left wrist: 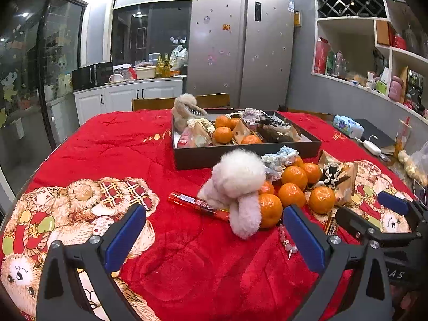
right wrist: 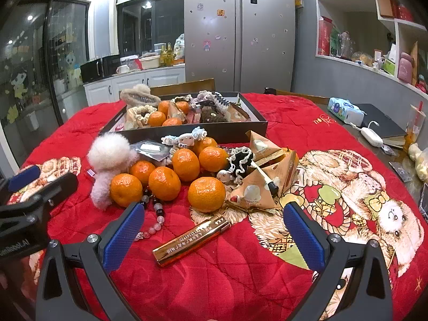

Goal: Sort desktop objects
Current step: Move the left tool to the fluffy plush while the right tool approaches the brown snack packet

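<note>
Red blanket [right wrist: 227, 281] — six loose tangerines [right wrist: 206, 194], one gold bar [right wrist: 191, 240], one tray [right wrist: 214, 131].

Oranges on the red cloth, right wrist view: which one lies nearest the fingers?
The lone orange beside the triangular snack packet, just behind the gold tube; the rest cluster farther back.

A table covered with a red blanket [right wrist: 227, 281] printed with bears carries a dark tray [right wrist: 214, 133] at its far middle. Just before the tray lie loose oranges [right wrist: 206, 194], a fluffy white clip [right wrist: 108, 155], triangular snack packets [right wrist: 254, 191] and a bead bracelet [right wrist: 155, 219]; nearer than these lies a gold lighter [right wrist: 191, 240].
</note>
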A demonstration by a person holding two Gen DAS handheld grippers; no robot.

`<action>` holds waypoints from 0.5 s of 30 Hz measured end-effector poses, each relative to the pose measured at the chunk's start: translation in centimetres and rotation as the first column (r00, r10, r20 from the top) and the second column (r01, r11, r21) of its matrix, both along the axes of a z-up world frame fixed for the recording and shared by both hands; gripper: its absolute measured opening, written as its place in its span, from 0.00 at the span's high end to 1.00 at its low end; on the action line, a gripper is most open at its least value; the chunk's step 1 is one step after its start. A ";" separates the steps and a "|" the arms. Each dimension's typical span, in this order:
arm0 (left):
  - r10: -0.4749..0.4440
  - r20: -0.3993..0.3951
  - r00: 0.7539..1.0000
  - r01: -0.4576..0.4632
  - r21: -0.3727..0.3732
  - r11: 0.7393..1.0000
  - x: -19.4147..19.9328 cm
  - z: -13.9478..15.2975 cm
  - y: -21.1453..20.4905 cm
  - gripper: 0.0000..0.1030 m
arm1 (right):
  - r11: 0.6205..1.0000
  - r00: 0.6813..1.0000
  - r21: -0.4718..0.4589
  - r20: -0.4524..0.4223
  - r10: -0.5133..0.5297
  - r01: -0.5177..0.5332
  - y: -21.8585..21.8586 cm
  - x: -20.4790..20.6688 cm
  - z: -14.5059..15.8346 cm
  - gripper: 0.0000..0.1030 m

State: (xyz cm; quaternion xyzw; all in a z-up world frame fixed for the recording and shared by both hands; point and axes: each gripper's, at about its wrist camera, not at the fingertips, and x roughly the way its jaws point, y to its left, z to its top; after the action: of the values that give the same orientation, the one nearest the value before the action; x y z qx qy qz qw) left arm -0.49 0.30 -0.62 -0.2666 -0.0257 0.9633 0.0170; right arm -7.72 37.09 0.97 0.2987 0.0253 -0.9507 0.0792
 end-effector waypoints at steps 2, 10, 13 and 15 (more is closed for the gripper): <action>-0.004 -0.004 1.000 0.004 -0.003 1.000 0.1 0.0 0.1 0.00 | 1.000 1.000 -0.010 0.003 -0.002 0.002 0.2 -0.1 0.0 0.00; -0.014 0.011 1.000 0.014 0.009 1.000 -0.1 0.0 0.0 0.00 | 1.000 1.000 -0.024 0.010 0.002 -0.002 0.5 -0.2 0.1 0.00; -0.019 0.013 1.000 0.019 0.012 1.000 -0.2 0.0 0.0 0.00 | 1.000 1.000 -0.022 0.010 0.001 0.000 0.5 -0.2 0.0 0.00; -0.027 0.013 1.000 0.026 0.011 1.000 -0.2 0.0 0.1 0.00 | 1.000 1.000 -0.026 0.008 0.002 -0.001 0.6 -0.2 0.1 0.00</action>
State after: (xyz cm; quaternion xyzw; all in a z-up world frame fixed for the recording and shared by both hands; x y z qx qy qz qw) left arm -0.65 0.40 -0.59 -0.2729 -0.0272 0.9612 0.0310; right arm -7.93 37.65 1.05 0.3016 0.0127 -0.9496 0.0840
